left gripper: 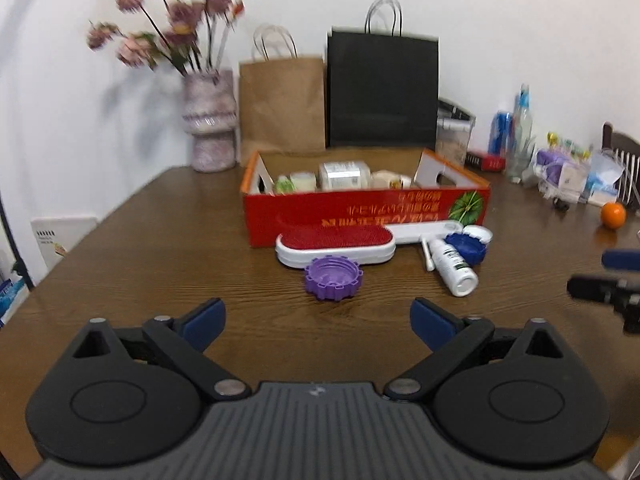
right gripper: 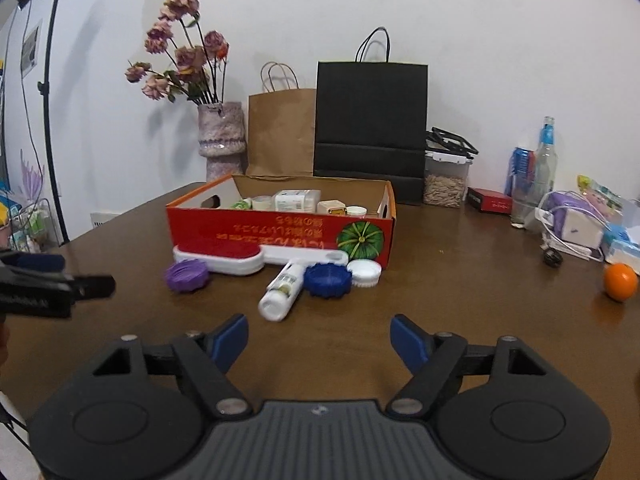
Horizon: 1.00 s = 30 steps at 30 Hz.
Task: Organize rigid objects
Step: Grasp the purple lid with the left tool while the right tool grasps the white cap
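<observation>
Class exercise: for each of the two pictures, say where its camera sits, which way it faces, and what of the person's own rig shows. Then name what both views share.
Left wrist: sits on the left gripper, faces the red box across the table; right gripper at the right edge.
Right wrist: sits on the right gripper, faces the same box; left gripper at the left edge.
Shared: box, purple cap, white bottle, black bag.

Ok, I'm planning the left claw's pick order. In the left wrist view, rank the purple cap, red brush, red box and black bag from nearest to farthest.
1. Purple cap: straight ahead of the open left claw, nearest.
2. Red brush: just behind the cap.
3. Red box: behind the brush, mid-table.
4. Black bag: at the wall, farthest.
</observation>
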Tool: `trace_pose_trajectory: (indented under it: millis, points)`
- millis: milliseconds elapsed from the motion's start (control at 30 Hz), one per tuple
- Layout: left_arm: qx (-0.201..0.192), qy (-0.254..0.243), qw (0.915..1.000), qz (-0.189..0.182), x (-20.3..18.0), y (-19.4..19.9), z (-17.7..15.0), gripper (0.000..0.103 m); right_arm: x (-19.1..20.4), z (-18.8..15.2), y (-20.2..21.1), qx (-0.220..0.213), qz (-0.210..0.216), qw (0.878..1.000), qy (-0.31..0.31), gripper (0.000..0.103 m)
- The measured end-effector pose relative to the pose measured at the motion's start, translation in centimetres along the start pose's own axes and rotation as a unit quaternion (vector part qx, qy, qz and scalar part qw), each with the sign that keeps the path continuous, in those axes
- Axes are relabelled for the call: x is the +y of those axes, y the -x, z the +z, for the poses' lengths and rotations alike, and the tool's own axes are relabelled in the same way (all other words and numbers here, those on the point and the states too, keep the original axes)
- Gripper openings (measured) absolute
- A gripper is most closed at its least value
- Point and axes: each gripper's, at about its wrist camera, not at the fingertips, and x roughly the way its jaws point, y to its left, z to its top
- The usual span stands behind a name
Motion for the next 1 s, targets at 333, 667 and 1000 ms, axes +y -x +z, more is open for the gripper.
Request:
trace_pose_trajectory:
  millis: [333,667,1000]
  points:
    - [0.062,-0.022,0.9974,-0.031,-0.5,-10.2,2.0,0.091,-5.6,3.8,-13.0,0.047,-0.010,0.999,-0.019,0.059]
    - [0.078,-0.017,0.9955,-0.052,-0.3,-12.4,2.2,0.055,-7.2,3.7,-19.0,0.093,0.000,0.995,-0.032,0.007]
    - [0.017,0.009,0.9992,-0.034,-0.6,-4.8,2.4,0.055,-5.6,2.8,-11.2,0.047,-0.028,0.998,-0.026,0.003]
